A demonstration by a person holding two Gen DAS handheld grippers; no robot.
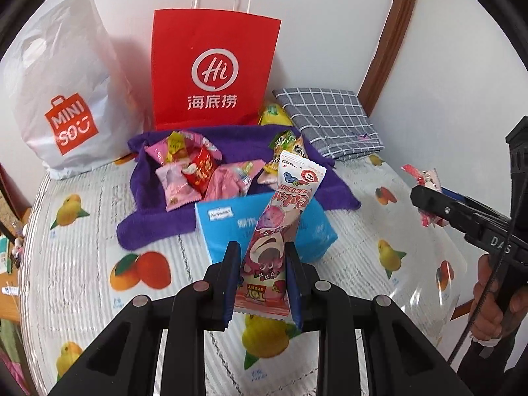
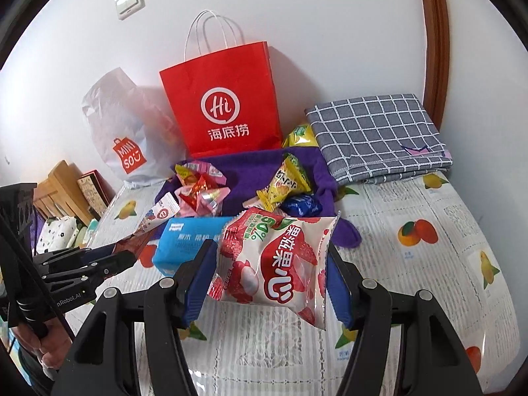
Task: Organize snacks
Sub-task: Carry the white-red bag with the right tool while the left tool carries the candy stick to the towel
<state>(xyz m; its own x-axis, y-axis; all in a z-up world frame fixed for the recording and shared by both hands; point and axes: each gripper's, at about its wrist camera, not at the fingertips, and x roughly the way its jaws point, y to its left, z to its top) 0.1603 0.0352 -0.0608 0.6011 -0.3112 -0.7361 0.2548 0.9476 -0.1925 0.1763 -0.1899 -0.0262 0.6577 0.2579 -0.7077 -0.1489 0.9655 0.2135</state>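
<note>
From the left wrist, the left gripper [image 1: 262, 275] is clamped on a long pink wafer pack [image 1: 280, 227], held clear above the table [image 1: 82, 264] with its fruit-print cover. Just beyond it a blue tissue pack [image 1: 231, 224] lies against the near edge of a purple towel [image 1: 155, 227], where loose snacks [image 1: 198, 168] sit in a heap. A white Miniso bag [image 1: 66, 99] and a red paper bag [image 1: 211, 76] stand against the wall behind the towel; a folded checked cloth [image 1: 330, 118] fills the far right corner by a wood door frame [image 1: 389, 33]. Bare tabletop lies open to left and right of the towel. At the right edge, the right gripper [image 1: 429, 204] grips a red-and-white packet, a hand [image 1: 495, 297] on its handle. From the right wrist, the right gripper [image 2: 270, 283] is closed on a strawberry jelly bag [image 2: 274, 260], lifted over the table's near part. The towel [image 2: 247, 171], red bag [image 2: 224, 105] and cloth [image 2: 379, 132] stand beyond; the table [image 2: 429, 264] is open to the right, curving to its edge. At left, the left gripper [image 2: 125, 250] holds the wafer pack [image 2: 155, 217].
</note>
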